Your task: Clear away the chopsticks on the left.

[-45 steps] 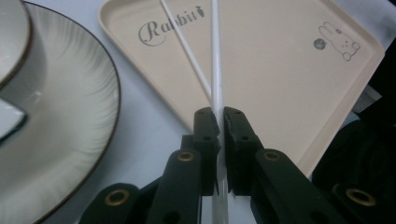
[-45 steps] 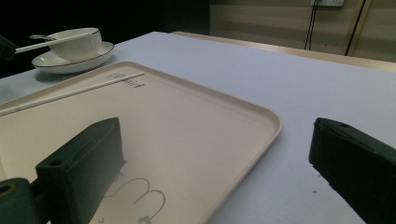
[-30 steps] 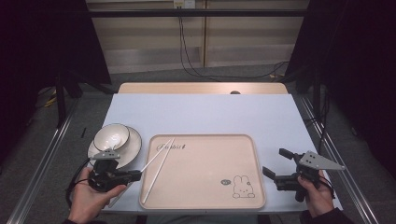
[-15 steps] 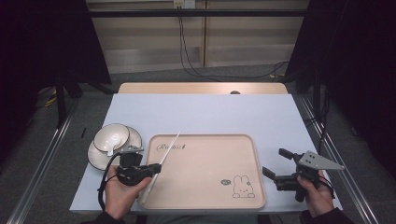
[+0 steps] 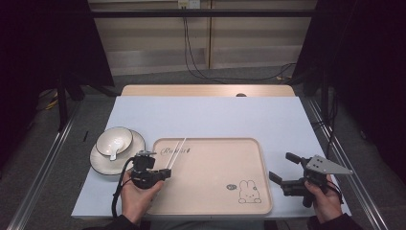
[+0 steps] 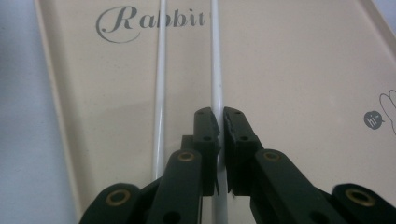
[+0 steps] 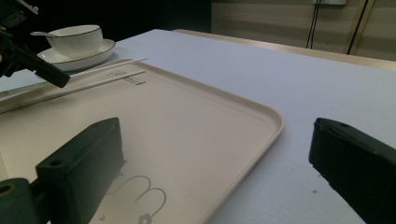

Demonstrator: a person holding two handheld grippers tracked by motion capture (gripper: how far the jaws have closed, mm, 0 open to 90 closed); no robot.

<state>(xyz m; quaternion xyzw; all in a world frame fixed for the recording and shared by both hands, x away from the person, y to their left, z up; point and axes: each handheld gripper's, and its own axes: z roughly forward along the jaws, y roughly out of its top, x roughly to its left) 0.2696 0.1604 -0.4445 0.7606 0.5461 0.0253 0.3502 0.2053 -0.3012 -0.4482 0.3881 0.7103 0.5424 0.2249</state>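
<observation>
The left claw [image 6: 220,122] is clamped on one thin white chopstick [image 6: 215,70], the one that in the left gripper view lies further from the near rim of the beige plastic tray [image 6: 51,93]. The second white chopstick [image 6: 159,93] lies free beside it, nearer to that rim, almost parallel and not touching. Both sticks run straight away from the claw along its own pointing line, with their far tips by the word "Rabbit" printed on the tray. So the long axis of the held stick continues the line of the jaws, and the grip sits near the stick's end on the person's side.

In the high view the left claw [image 5: 164,171] stands over the tray's left edge, and the chopsticks [image 5: 176,149] slant from it toward the tray's far left corner. The white bowl with a spoon on its saucer [image 5: 115,143] stands on the table just outside that edge.

The right claw [image 5: 286,168] is held with its jaws wide apart and nothing between them, just outside the tray's right edge, well apart from the sticks. The left hand is clearly the nearer one. I judge that any coming lift or swing of the stick will turn around the clamped end, so the far tip will travel the most.
</observation>
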